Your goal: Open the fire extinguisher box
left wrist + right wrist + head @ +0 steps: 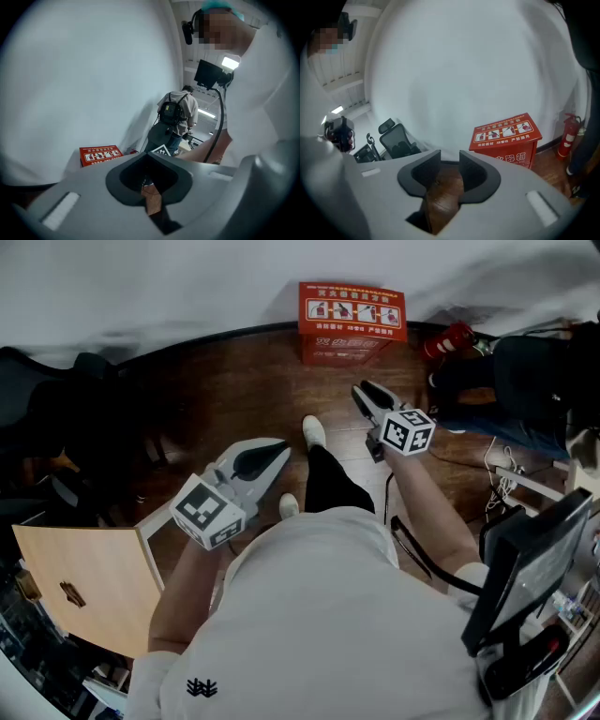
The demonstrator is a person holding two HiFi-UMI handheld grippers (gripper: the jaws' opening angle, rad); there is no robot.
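The red fire extinguisher box (352,320) stands on the wooden floor against the white wall, lid closed, with white pictograms on top. It shows ahead in the left gripper view (100,154) and closer in the right gripper view (506,134). Both grippers are held in the air short of it, touching nothing. My left gripper (277,452) (151,156) is shut with its tips meeting and nothing between them. My right gripper (364,393) (450,157) points at the box, open by a narrow gap and empty.
A red fire extinguisher (448,338) (568,133) stands right of the box. Another person (525,381) (177,117) stands at the right. A pale wooden board (89,582) is at the left, black office chairs (396,140) along the wall, a monitor (530,563) at the right.
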